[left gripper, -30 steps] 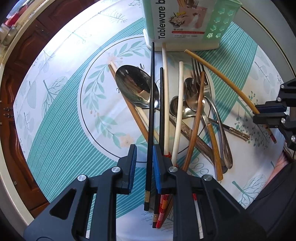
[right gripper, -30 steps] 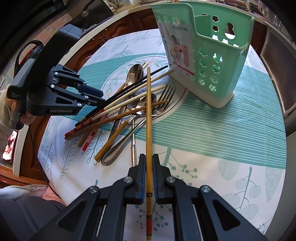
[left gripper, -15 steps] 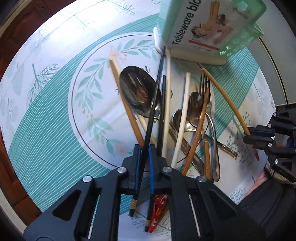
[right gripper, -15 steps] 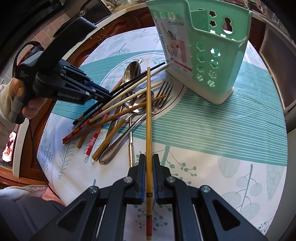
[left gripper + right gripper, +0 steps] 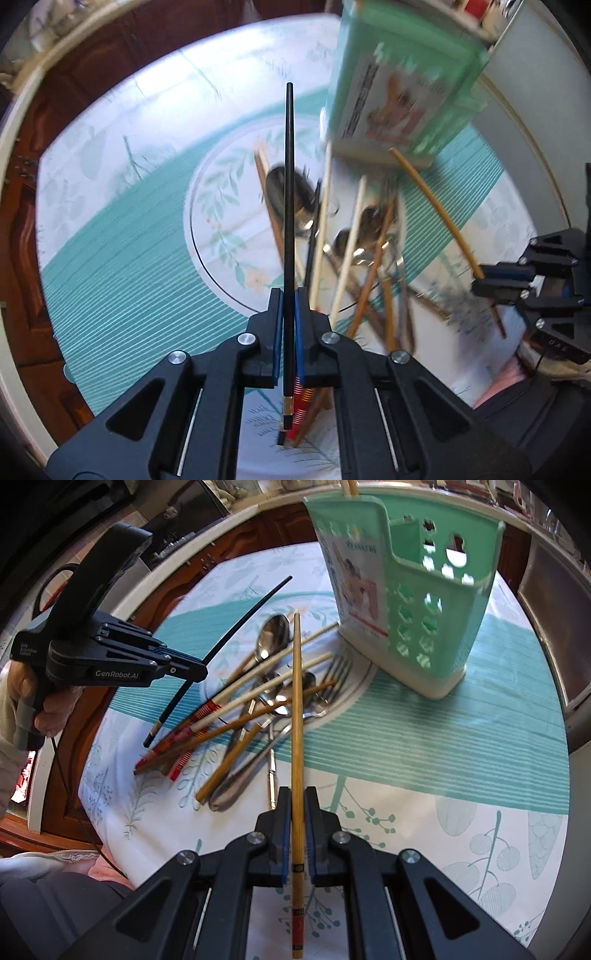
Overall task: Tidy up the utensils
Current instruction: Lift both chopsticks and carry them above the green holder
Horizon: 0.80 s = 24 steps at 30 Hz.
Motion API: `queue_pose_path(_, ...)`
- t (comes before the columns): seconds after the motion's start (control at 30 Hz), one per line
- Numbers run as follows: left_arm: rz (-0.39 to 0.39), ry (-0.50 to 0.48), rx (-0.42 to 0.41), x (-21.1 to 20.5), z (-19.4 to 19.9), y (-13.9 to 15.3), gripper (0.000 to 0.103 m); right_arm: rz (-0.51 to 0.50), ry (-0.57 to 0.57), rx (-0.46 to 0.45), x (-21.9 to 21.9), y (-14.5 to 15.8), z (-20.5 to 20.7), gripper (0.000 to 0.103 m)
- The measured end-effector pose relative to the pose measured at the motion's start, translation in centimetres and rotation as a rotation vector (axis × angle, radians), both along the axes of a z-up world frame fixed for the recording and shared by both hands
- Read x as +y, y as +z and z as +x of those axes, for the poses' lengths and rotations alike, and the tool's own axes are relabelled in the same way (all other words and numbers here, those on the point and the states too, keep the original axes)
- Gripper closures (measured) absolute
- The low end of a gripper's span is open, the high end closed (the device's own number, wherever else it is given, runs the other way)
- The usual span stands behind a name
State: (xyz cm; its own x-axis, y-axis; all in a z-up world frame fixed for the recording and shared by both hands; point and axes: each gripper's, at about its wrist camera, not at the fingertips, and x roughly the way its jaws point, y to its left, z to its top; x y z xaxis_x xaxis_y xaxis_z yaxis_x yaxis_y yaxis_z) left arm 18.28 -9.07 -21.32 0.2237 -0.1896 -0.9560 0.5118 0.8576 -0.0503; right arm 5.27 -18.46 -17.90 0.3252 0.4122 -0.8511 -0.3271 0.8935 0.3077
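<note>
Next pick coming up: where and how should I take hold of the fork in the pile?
Take the fork by its tines end, from above on the holder side. The tines lie bare on the cloth, while its handle runs under the crossed chopsticks and spoons.

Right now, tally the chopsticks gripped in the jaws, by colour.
Black chopstick, in the left gripper: 1
Yellow-brown chopstick, in the right gripper: 1
Total: 2
</note>
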Motion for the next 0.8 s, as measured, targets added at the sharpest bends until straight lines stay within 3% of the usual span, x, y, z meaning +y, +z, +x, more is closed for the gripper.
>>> queue_pose_path(0.17, -0.075, 0.051, -0.193, -0.1, -2.1, 5.8, 0.099, 0.063, -0.002, -0.115, -0.6, 2.9, -0.7, 0.096)
queue_pose_path(0.27, -0.144, 0.101, -0.289, -0.8, -2.4, 9.5, 0.099, 0.115, -0.041, -0.231, -1.4, 5.9, -0.9, 0.096)
queue_pose_path(0.53, -0.321, 0.226, -0.528, -2.7, 0.4, 17.9, 0.099, 0.238, -0.254, -0.461, -5.2, 13.2, 3.4, 0.096)
queue_pose_path(0.67, -0.424, 0.323, -0.599, -3.2, 3.3, 20.1, 0.099, 0.264, -0.350, -0.554, -6.1, 14.7, 6.9, 0.096)
queue_pose_path(0.8, -0.505, 0.443, -0.634, -3.0, 6.1, 19.8, 0.099, 0.291, -0.454, -0.683, -6.2, 14.4, 9.0, 0.096)
